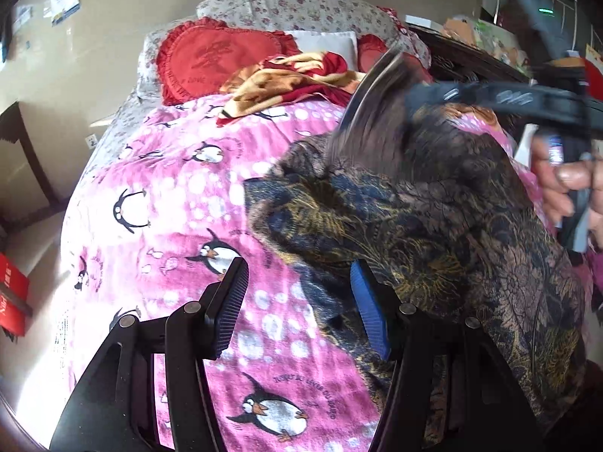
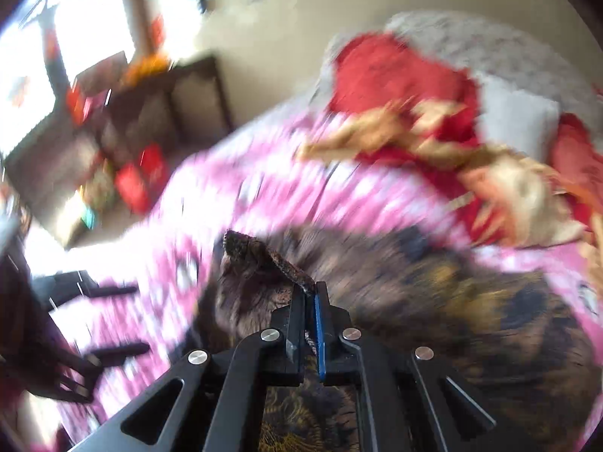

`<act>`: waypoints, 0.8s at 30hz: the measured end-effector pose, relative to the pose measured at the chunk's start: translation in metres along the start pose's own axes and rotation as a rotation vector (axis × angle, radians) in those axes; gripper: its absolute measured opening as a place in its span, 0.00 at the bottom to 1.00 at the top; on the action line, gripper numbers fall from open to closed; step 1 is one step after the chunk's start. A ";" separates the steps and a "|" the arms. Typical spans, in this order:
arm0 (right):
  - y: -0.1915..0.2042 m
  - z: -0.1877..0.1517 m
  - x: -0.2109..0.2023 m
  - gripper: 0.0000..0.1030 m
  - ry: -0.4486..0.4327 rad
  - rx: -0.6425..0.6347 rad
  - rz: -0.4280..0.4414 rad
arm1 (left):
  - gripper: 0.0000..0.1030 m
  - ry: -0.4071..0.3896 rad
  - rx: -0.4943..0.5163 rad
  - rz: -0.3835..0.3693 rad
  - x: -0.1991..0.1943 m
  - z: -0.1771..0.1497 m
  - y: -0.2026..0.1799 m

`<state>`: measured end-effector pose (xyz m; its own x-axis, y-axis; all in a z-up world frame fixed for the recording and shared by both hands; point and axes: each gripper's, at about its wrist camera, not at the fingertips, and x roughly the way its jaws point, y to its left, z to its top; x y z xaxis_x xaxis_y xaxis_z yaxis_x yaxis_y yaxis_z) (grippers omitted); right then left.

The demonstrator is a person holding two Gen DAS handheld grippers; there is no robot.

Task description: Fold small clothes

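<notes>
A dark brown garment with a gold and blue pattern lies on the pink penguin blanket, right of centre. My left gripper is open and empty, low over the blanket at the garment's left edge; its right finger touches the cloth. My right gripper is shut on an edge of the garment and lifts it; the view is blurred by motion. The right gripper also shows in the left wrist view, above the garment.
The bed holds a red heart cushion, a red and gold blanket and floral pillows at the far end. A dark table and red boxes stand on the floor left of the bed.
</notes>
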<state>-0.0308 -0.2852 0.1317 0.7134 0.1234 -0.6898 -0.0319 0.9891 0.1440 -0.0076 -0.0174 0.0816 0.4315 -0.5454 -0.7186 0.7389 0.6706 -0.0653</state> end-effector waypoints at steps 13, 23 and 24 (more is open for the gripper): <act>0.038 -0.108 0.046 0.16 0.272 0.124 0.200 | 0.55 0.053 -0.104 -0.058 0.027 0.013 -0.012; -0.057 -0.126 -0.064 0.54 0.117 0.254 0.046 | 0.64 0.176 -0.049 0.025 0.087 0.030 -0.046; -0.069 -0.129 -0.072 0.54 0.105 0.270 0.016 | 0.62 0.197 -0.044 0.027 0.095 0.031 -0.049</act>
<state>-0.1700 -0.3518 0.0800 0.6373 0.1604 -0.7538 0.1551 0.9314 0.3293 0.0135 -0.1173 0.0379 0.3381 -0.4207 -0.8419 0.7029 0.7077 -0.0713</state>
